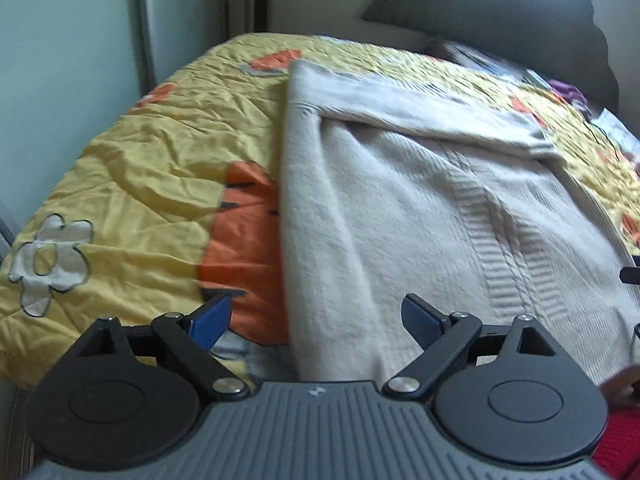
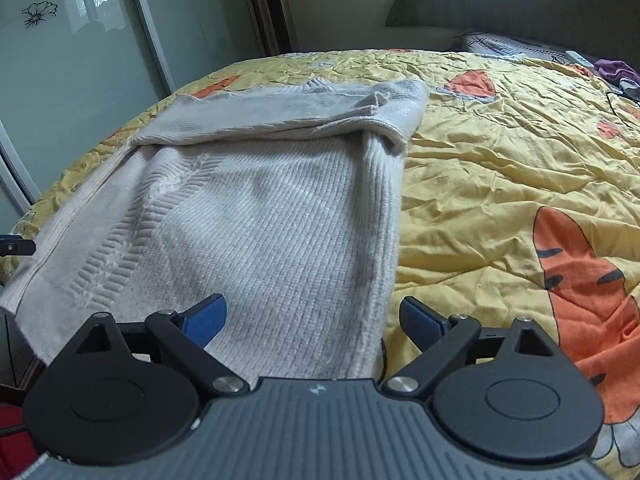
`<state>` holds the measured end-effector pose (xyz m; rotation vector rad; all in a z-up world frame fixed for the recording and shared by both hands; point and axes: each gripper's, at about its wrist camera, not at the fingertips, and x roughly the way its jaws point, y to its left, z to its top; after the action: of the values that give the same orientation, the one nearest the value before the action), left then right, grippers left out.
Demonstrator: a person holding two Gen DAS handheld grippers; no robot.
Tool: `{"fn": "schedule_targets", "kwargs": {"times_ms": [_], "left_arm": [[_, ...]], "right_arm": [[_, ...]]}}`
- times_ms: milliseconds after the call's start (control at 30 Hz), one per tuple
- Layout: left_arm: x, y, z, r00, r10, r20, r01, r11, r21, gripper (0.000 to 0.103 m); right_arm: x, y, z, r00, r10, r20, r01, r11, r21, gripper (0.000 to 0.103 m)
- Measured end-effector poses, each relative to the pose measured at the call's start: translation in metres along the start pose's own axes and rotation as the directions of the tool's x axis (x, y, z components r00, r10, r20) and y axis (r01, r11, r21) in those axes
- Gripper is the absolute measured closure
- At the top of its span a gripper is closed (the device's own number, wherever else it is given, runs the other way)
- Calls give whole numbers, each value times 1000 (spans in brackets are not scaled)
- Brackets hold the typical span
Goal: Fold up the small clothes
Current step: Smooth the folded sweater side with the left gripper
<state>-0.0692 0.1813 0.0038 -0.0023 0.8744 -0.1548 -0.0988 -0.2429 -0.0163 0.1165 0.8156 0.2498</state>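
The left gripper (image 1: 316,320) has its blue-padded jaws spread wide with nothing pressed between them; the near left edge of a cream knitted sweater (image 1: 400,208) lies in the gap, not yet pinched. Just left of this claw's left pad, an orange carrot print shows on a yellow quilt (image 1: 132,184), the bed cover the garment rests on. The right gripper (image 2: 312,316) is also wide open and empty: its left pad hovers over the sweater's ribbed knit, its right pad over bare quilt, so the garment's near right edge runs up between them. Ahead of both claws the sweater stretches away across the bed, its sides already turned in to make a long narrow panel, and a sleeve (image 2: 280,114) lies folded across the far end. At the far left of the right-hand view a small black tip of the other tool pokes in beside the sweater's left edge. Beyond the bed stand pale sliding doors (image 2: 80,60) with flower decals and a dark headboard (image 1: 500,12). The next step looks like gripping the two near corners to bring the hem up toward the sleeve. The risks: a pad closing too low could catch the quilt along with the knit and drag the cover up; a pinch of only the top layer would let the tucked sides fall open; and uneven lifting by the two claws would skew the fold or slide the loose sleeve off.
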Motion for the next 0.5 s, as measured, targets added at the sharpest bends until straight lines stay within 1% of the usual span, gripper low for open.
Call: {"fn": "schedule_targets", "kwargs": {"times_ms": [67, 133, 200, 300, 400, 500], "left_arm": [[2, -12, -4, 1000, 28, -15, -27, 999, 22, 10], [7, -19, -6, 996, 85, -22, -84, 996, 35, 10], [13, -21, -7, 992, 117, -36, -115, 993, 36, 10], [16, -23, -9, 990, 133, -52, -131, 991, 32, 10], [16, -24, -9, 986, 158, -52, -156, 987, 39, 10], [15, -24, -9, 985, 164, -54, -162, 986, 46, 10]], "right_arm": [[-3, 2, -3, 1000, 15, -19, -14, 1000, 8, 9], [-5, 4, -6, 1000, 10, -28, -10, 1000, 5, 9], [-5, 5, -9, 999, 8, -35, -8, 1000, 6, 8], [-5, 5, -12, 999, 16, -47, -15, 1000, 19, 8], [-5, 3, -14, 998, 12, -57, -10, 999, 39, 8], [-7, -2, -16, 997, 34, -67, -30, 997, 64, 8]]}}
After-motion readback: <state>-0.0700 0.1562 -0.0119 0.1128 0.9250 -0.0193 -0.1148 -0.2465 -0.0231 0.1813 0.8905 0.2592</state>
